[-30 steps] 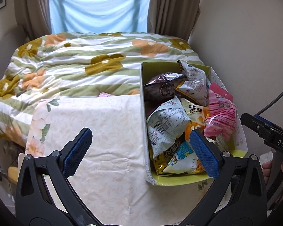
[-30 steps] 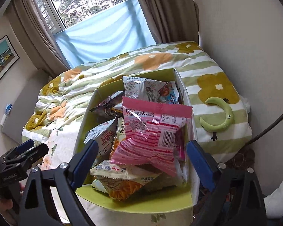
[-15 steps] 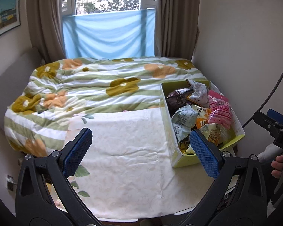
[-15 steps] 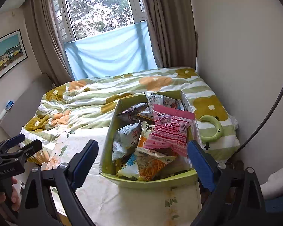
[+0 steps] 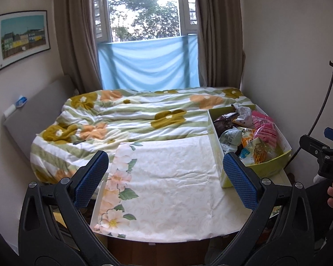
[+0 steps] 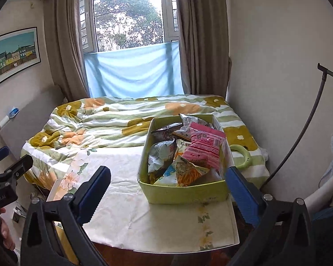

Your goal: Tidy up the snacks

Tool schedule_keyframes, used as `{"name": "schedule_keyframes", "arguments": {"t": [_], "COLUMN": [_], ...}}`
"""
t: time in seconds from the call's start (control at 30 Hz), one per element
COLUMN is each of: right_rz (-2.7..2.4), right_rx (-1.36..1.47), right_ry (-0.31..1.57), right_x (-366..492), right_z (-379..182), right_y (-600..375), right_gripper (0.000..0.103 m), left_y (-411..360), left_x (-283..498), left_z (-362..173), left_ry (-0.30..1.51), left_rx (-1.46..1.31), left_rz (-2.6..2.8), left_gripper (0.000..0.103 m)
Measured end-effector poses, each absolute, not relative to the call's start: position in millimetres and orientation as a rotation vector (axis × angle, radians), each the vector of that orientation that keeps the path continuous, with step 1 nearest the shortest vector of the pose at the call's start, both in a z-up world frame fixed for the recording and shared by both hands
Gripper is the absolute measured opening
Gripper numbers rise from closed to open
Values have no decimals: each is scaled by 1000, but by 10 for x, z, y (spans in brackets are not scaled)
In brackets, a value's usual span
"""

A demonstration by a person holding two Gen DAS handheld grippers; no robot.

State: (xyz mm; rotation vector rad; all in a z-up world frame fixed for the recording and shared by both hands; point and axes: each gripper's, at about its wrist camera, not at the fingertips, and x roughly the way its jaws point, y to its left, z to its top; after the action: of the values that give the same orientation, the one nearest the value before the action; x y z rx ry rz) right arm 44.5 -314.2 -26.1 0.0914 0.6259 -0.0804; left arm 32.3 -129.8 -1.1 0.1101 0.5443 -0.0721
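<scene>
A yellow-green box (image 6: 184,191) full of snack bags stands on the right side of a table with a floral cloth (image 6: 122,173). A pink bag (image 6: 205,147) lies on top of the pile, with silver, orange and dark bags around it. The box also shows at the right in the left wrist view (image 5: 267,169), with the pink bag (image 5: 265,129) in it. My left gripper (image 5: 166,177) is open and empty, held back over the table's near edge. My right gripper (image 6: 168,190) is open and empty, held back in front of the box.
A bed with a green-striped flowered quilt (image 5: 133,119) lies beyond the table. A green ring-shaped object (image 6: 244,156) lies on the quilt right of the box. A wall stands close on the right. A thin dark cable (image 6: 299,133) curves at the right.
Both grippers have pulled back and up from the box. The view has widened from the snacks to the whole table, bed and window. Both stay open and empty.
</scene>
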Motion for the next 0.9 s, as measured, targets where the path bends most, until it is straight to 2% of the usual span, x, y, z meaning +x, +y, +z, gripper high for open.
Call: {"name": "schedule_keyframes", "arguments": {"t": [0.9], "right_rz": [-85], "right_rx": [70], "right_ry": [611], "right_x": [355], "right_z": [-262], "right_y": [-3014], "right_gripper": [102], "left_y": [-1339], "left_x": [292], "left_z": [-2], "left_ry": [534], "left_rx": [106], "left_rz": [-111], "left_gripper": [102]}}
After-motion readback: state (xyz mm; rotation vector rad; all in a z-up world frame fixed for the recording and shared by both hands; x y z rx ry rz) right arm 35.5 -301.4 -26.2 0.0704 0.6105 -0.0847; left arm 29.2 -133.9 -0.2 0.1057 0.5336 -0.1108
